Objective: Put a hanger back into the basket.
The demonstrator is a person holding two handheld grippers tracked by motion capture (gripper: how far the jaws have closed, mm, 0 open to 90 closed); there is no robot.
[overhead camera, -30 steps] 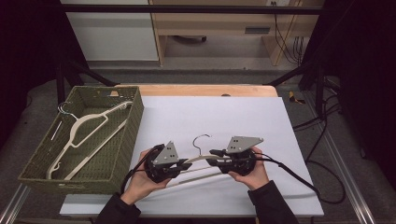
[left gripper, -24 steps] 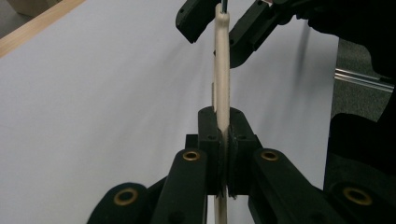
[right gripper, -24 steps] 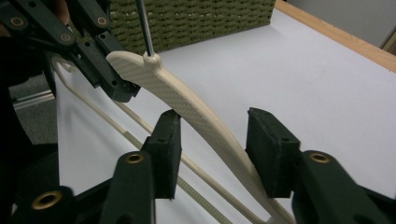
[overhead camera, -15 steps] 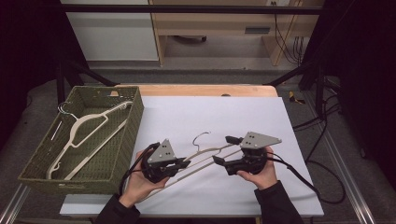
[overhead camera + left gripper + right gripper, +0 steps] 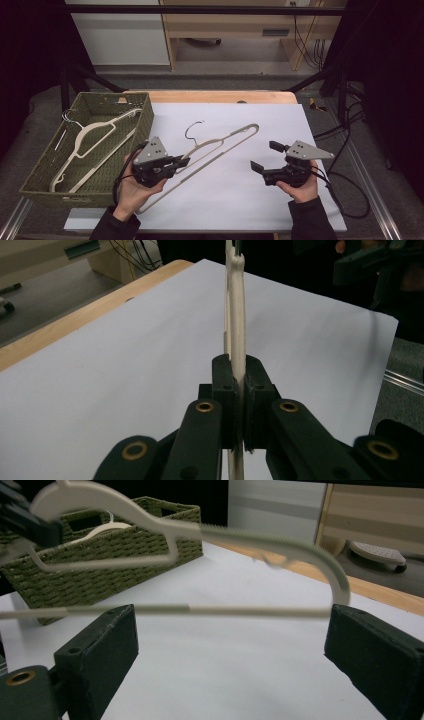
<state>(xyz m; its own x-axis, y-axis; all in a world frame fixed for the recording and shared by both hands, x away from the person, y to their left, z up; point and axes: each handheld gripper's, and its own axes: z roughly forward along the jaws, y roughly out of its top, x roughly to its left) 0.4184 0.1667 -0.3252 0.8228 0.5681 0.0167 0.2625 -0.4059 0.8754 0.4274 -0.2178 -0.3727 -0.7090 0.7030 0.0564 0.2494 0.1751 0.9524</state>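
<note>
The cream plastic hanger point(image 5: 215, 147) looks light & fairly stiff, thin arms w/ a slim wire hook point(image 5: 192, 131) at the top; probably a bit springy along the long bottom bar, smooth so it could slip or swing if pinched at one end only. Best hold, I'd judge, is on a flat arm section near the neck or mid-bar, not the wire hook. It sits mid-table, tilted diagonally: near-left end low by the person's left hand, far-right tip over the white table point(image 5: 260, 200) surface. The left hand-held gripper point(image 5: 182, 161) is clenched on one thin arm of it, pads pressed both sides in the left gripper view point(image 5: 239, 390), so the hanger hangs off that single grip, its near-left end still down by the table. The right hand-held gripper point(image 5: 265, 156) is released, its jaws having just been opening; it's off to the right, apart from the hanger's right tip, nothing pinched. In the right gripper view the bar & curved end point(image 5: 330, 580) cross beyond the wide-spread pads point(image 5: 100, 645), not touching. Far left, a green woven basket point(image 5: 145, 117) holds another cream hanger point(image 5: 92, 135) w/ its own hook.
</note>
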